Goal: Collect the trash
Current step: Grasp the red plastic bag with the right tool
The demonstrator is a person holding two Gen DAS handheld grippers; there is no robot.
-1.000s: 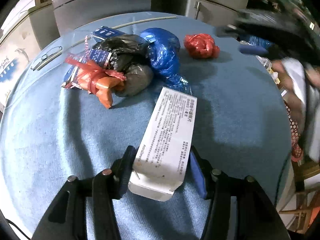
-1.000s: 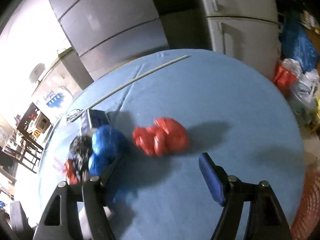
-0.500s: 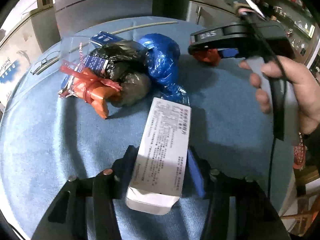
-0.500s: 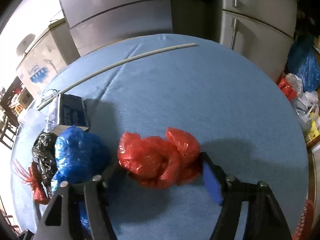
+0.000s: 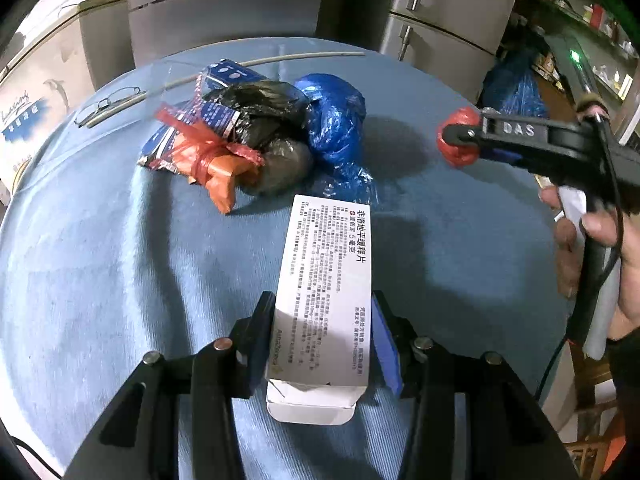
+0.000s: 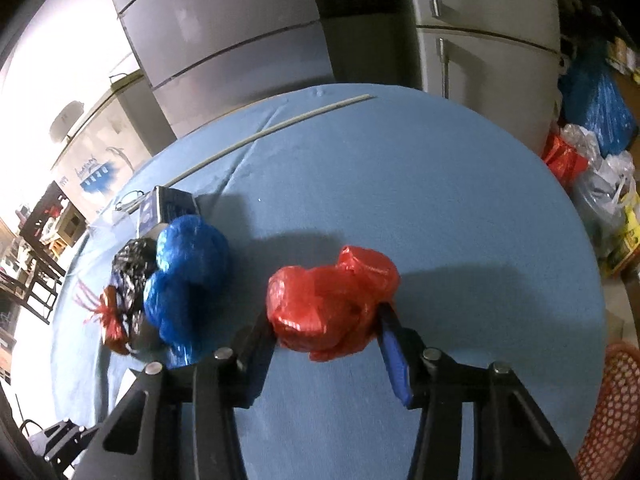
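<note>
left gripper [image 5: 322,332]: level, low over worktop [image 5: 100,264], fingers clamping white carton [image 5: 324,292] | right gripper [image 6: 326,334]: reaching in level, fingers pinching red bag [image 6: 330,304]

Round table [image 5: 100,280] under blue cloth. Near centre, cluster touching one another: blue bag [image 5: 336,120], black bag [image 5: 260,108], grey bag [image 5: 280,164], orange-red tied bag [image 5: 208,160], blue cartons [image 5: 228,72] behind and beneath. White carton [image 5: 324,288] lies lengthwise just in front of cluster. Red bag [image 6: 332,304] apart, right of cluster. Thin white rod [image 6: 272,132] along far edge; spectacles [image 5: 108,100] beside its left end.
</note>
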